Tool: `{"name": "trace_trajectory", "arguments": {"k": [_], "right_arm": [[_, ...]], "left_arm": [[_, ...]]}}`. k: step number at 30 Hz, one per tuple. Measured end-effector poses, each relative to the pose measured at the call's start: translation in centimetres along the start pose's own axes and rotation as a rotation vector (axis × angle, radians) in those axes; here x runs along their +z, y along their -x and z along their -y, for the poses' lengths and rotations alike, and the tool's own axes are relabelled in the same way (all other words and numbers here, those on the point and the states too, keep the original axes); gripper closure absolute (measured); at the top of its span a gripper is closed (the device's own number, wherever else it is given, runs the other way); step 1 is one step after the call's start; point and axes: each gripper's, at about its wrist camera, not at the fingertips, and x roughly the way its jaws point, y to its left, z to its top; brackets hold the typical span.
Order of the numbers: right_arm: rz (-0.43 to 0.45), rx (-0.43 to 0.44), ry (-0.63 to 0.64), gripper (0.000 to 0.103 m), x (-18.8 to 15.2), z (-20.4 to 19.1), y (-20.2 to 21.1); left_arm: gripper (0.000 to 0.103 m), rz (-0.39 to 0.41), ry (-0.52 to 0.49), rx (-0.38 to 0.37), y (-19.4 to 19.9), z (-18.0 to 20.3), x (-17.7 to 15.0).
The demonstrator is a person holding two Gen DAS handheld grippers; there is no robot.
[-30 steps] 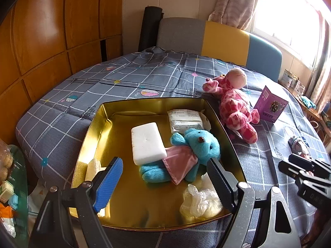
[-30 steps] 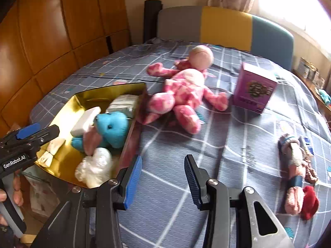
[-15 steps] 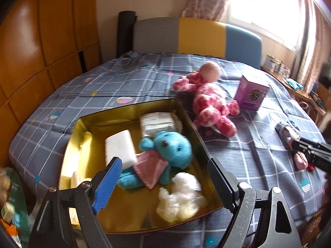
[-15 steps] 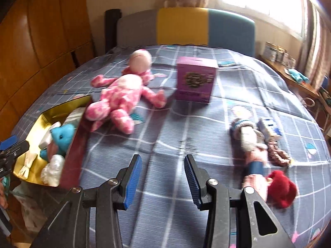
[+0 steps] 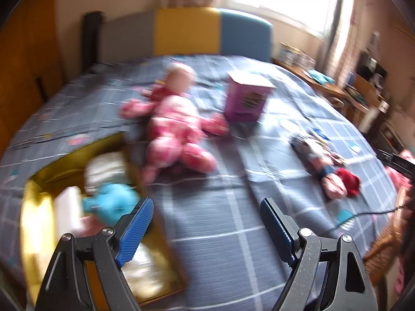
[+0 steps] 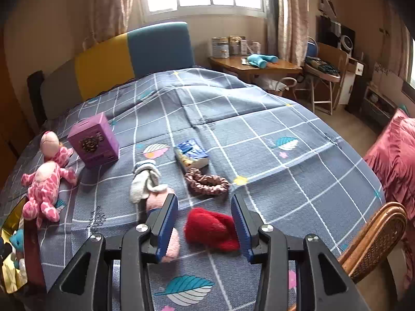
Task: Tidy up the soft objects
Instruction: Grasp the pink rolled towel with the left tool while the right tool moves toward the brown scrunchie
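Through the right wrist camera we saw the right gripper [image 6: 205,223] partly open and empty, its pads framing a red knit piece [image 6: 211,229] on the checked bedspread [image 6: 285,140]. Only this view showed the scrunchie [image 6: 206,182], the tissue pack [image 6: 192,153], the white sock [image 6: 145,178] and the desk [image 6: 256,64] by the window. The left wrist view, blurred, showed the left gripper [image 5: 206,224] wide open and empty above the bedspread, and alone revealed the inside of the gold tray [image 5: 33,207] holding the blue plush bear [image 5: 111,203]. In both views we found the pink plush toy [image 5: 173,129] beside the purple box [image 5: 246,98], outside the tray.
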Motion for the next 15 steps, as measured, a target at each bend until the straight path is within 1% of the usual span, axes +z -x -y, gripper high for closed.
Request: {"name": "trace_trajectory", "arguments": {"k": [3, 5, 7, 8, 10, 13, 15], "right_arm": [[-0.009, -0.018, -0.059, 0.060, 0.0, 2.5, -0.3], [-0.018, -0.019, -0.075, 0.060, -0.3, 3.3, -0.4], [-0.028, -0.011, -0.081, 0.060, -0.7, 3.8, -0.6], [-0.031, -0.007, -0.081, 0.060, -0.8, 4.0, -0.6], [-0.035, 0.003, -0.077, 0.060, -1.0, 4.2, -0.7], [-0.040, 0.025, -0.099, 0.060, -1.2, 4.5, -1.0], [-0.044, 0.043, -0.114, 0.060, -1.1, 4.8, -1.1]], "left_arm": [[0.019, -0.048, -0.058, -0.071, -2.4, 3.0, 1.0], [0.022, -0.079, -0.083, -0.113, -3.9, 5.1, 1.8], [0.025, -0.092, -0.113, -0.177, -5.2, 7.5, 2.7], [0.025, -0.099, -0.130, -0.197, -5.8, 8.6, 3.0], [0.037, -0.120, -0.168, -0.244, -7.3, 11.1, 3.9], [0.043, -0.159, -0.208, -0.296, -9.5, 14.8, 4.5], [0.045, -0.184, -0.226, -0.314, -10.9, 16.9, 4.8]]}}
